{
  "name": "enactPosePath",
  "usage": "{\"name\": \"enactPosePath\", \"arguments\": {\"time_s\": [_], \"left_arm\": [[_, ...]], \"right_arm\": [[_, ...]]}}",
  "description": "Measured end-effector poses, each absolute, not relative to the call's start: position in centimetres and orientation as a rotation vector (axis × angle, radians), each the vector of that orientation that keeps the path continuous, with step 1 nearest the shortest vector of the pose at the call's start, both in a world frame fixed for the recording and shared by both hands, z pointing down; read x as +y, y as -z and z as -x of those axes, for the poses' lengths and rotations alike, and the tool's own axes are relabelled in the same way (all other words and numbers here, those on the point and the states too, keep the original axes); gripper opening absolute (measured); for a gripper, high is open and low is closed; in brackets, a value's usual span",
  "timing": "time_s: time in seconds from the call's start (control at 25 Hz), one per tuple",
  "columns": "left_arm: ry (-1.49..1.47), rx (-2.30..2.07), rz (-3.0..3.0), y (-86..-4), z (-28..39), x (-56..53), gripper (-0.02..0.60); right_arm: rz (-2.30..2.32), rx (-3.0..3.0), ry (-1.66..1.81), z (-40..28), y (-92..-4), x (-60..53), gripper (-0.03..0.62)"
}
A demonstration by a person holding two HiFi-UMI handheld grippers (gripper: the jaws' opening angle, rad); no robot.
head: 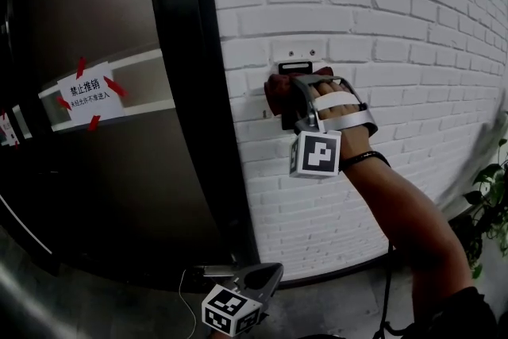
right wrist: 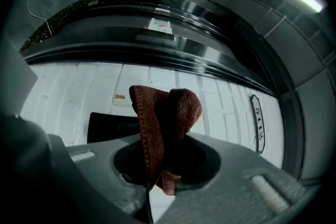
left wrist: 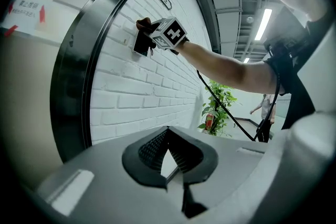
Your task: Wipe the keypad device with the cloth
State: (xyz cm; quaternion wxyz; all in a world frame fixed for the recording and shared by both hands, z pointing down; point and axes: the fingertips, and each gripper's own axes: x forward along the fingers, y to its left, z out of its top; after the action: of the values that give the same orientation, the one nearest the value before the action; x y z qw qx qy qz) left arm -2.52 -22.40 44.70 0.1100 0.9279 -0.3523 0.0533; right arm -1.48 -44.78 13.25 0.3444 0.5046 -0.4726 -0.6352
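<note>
My head view is dim and grey; both gripper views bend hard at their black edges, with a ceiling strip light glaring.

Head view: above the right gripper and the left gripper, facing the brick wall beside the door.
Left gripper view: low, angled up along that wall, right gripper well ahead.
Right gripper view: close against the wall, cloth mid-frame.
All share the wall and door edge.
</note>
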Motion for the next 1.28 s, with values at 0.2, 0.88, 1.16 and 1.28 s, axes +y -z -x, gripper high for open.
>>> {"name": "enactPosePath", "arguments": {"time_s": [0.2,0.88,1.16,1.28], "left_arm": [[-0.148,-1.034,-2.729,-44.4,2.4,-22.4,0.017],[-0.155,-1.033,-2.726,-44.7,2.1,-22.3,0.017],[-0.160,-1.028,-2.727,-44.8,2.1,-22.2,0.017],[-0.162,-1.026,-2.725,-44.8,2.2,-22.1,0.016]], "right_arm": [[-1.288,-1.237,1.631,1.3,-14.7,-45.0,0.054],[-1.258,-1.253,1.622,1.2,-18.0,-44.8,0.054],[-1.247,-1.243,1.602,0.9,-19.2,-45.0,0.054],[-1.245,-1.256,1.592,0.9,-19.7,-45.0,0.054]]}}
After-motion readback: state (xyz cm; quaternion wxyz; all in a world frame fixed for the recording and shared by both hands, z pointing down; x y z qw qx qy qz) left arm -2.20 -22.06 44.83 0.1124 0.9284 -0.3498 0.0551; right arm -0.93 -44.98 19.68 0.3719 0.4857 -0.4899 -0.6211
